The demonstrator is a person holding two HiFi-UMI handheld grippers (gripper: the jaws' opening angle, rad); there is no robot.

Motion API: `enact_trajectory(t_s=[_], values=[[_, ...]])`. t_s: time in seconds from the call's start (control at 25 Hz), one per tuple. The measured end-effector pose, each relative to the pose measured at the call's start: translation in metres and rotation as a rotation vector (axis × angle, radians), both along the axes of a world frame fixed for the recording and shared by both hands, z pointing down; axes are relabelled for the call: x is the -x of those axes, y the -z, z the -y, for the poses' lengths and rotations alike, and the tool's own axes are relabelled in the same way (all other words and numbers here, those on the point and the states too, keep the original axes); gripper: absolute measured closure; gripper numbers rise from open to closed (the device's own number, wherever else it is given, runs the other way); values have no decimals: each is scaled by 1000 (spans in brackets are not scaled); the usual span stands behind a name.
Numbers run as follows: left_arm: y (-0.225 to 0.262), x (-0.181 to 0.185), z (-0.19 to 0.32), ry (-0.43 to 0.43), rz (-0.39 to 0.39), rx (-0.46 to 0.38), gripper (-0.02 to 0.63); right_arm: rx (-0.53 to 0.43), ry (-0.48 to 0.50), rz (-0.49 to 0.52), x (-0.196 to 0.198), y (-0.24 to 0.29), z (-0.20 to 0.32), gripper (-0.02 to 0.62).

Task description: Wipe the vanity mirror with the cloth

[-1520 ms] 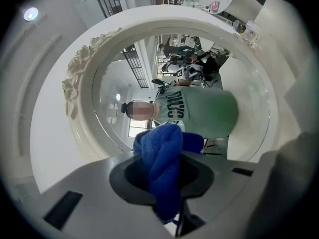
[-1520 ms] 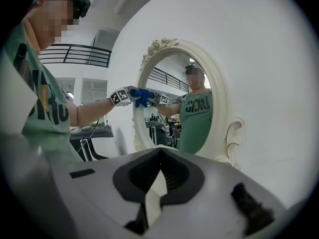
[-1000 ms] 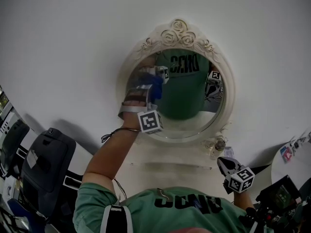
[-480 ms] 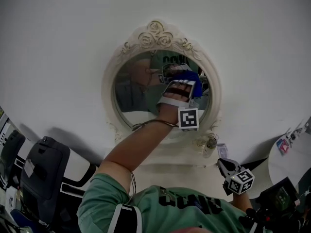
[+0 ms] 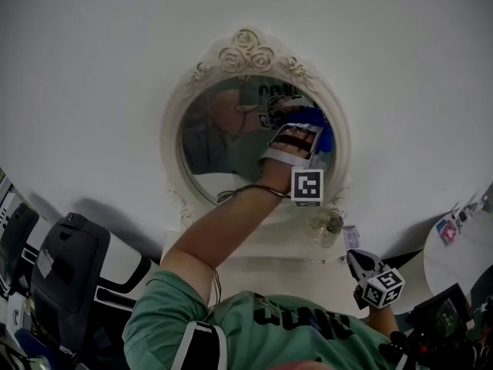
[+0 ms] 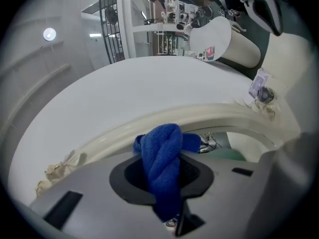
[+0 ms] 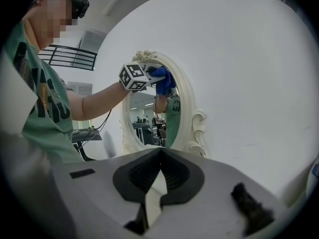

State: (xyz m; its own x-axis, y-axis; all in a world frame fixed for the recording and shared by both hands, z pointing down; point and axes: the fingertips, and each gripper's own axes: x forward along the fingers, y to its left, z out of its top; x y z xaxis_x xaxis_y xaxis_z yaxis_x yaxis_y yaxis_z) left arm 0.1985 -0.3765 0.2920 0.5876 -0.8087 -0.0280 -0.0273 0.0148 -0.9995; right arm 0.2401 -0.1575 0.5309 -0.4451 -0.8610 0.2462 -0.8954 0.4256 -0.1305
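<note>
An oval vanity mirror (image 5: 216, 149) in an ornate cream frame (image 5: 172, 129) hangs on the white wall. My left gripper (image 5: 308, 133) is raised against the right side of the glass, shut on a bunched blue cloth (image 5: 325, 136). In the left gripper view the cloth (image 6: 162, 166) bulges out of the shut jaws, right at the curved frame (image 6: 224, 114). The right gripper view shows the mirror (image 7: 149, 118) from the side, with the cloth (image 7: 162, 78) pressed on its upper part. My right gripper (image 5: 357, 261) hangs low at the right, shut and holding nothing (image 7: 160, 156).
A white vanity top (image 5: 254, 264) lies below the mirror. A small round knob-like ornament (image 5: 331, 223) sits by the frame's lower right. A black chair (image 5: 65, 260) stands at the left. A white round table (image 5: 462, 253) with small items is at the right.
The left gripper has swept the cloth from the left side of the glass across to the right side. The right gripper has stayed put.
</note>
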Motion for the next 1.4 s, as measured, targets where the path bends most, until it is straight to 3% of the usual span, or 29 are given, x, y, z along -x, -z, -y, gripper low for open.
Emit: enact_trajectory(t_s=[0.12, 0.2, 0.32, 0.44, 0.64, 1.08, 1.4], values=[[-1, 41, -8, 4, -41, 17, 511, -6, 42, -11, 17, 4, 8, 583], [-4, 87, -3, 51, -56, 21, 511, -6, 65, -17, 25, 6, 14, 583], [-8, 178, 21, 200, -76, -17, 511, -3, 95, -28, 38, 8, 22, 583], [-15, 265, 37, 354, -94, -2, 511, 2, 125, -41, 50, 9, 29, 583], [-42, 349, 48, 511, -43, 31, 511, -1, 170, -54, 73, 12, 38, 583], [-53, 361, 68, 550, -27, 27, 511, 3, 166, -80, 75, 13, 35, 583], [-51, 343, 70, 544, -27, 39, 511, 6, 139, -80, 60, 12, 34, 583]])
